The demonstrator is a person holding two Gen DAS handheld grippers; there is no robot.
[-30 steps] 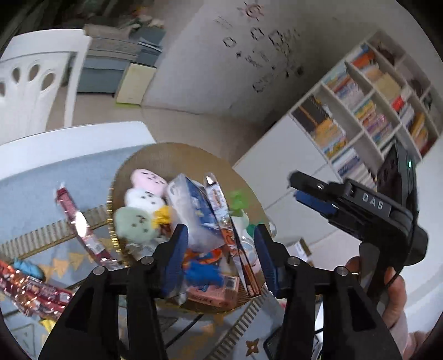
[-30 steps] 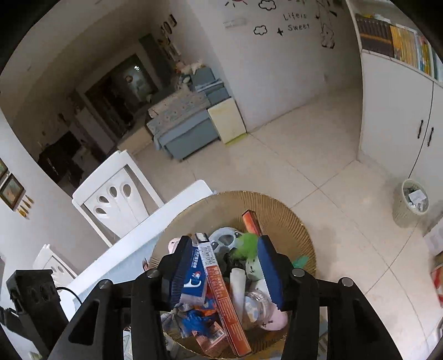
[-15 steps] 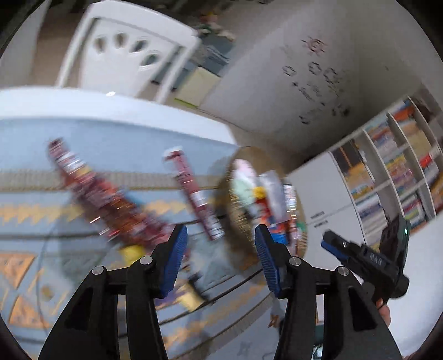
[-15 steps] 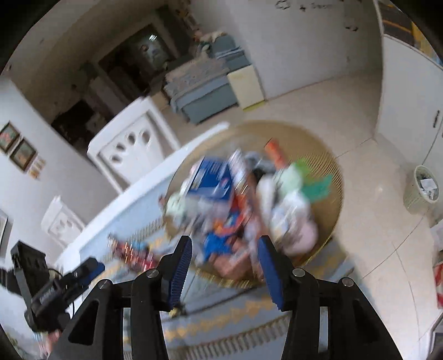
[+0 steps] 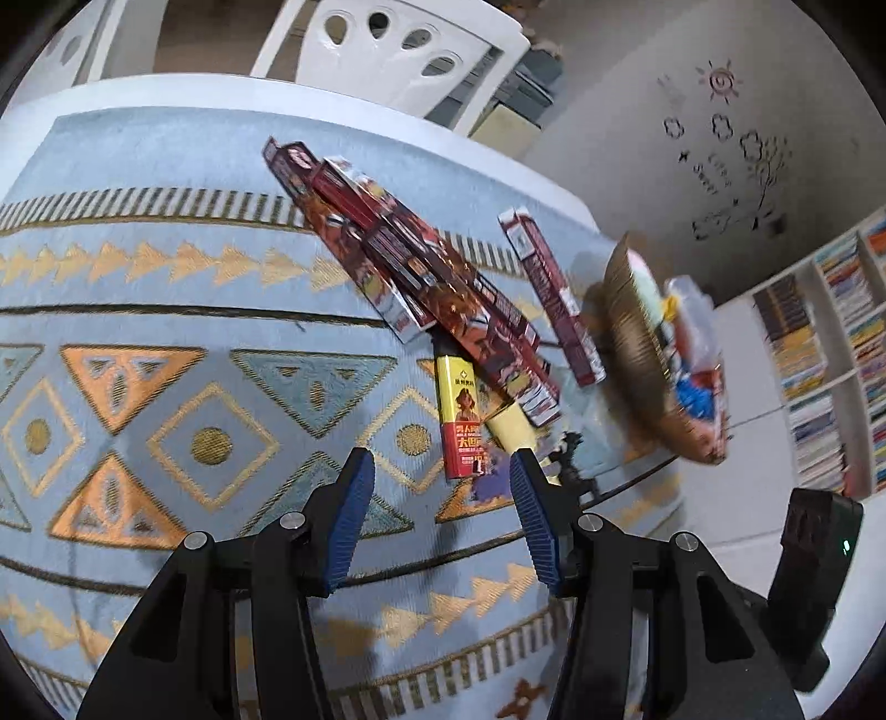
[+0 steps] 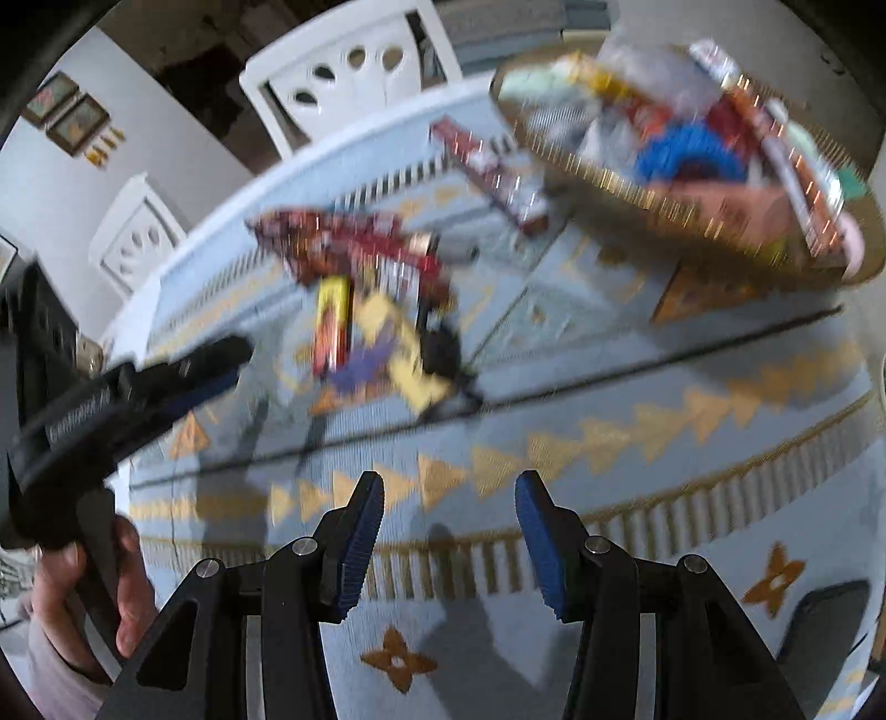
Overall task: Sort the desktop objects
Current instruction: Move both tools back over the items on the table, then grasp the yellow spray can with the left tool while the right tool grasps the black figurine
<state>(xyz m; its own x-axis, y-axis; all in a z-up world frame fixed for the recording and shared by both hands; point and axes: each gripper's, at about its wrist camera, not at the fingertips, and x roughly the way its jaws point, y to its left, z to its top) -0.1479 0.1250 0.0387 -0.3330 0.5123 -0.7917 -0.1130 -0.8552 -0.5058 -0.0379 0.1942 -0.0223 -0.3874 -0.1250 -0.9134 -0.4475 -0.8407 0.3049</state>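
A pile of long red snack boxes [image 5: 421, 266] lies on the patterned blue cloth [image 5: 166, 343]. A yellow and red box [image 5: 462, 421] and a pale yellow item [image 5: 512, 429] lie at its near end, just in front of my open, empty left gripper [image 5: 440, 487]. One red box [image 5: 554, 299] lies apart beside the woven basket [image 5: 637, 354], which is full of toys and packets. In the blurred right wrist view the pile [image 6: 354, 249], yellow box [image 6: 332, 327] and basket [image 6: 664, 199] lie beyond my open, empty right gripper [image 6: 448, 498]. The left gripper [image 6: 166, 382] also shows there.
White chairs [image 5: 410, 50] stand behind the table. A bookshelf [image 5: 830, 343] fills the right wall. A dark flat object [image 6: 825, 620] lies at the cloth's near right corner. The table edge runs just past the basket.
Both grippers have swung away from the basket toward the pile of boxes on the cloth. Both stay open and empty.
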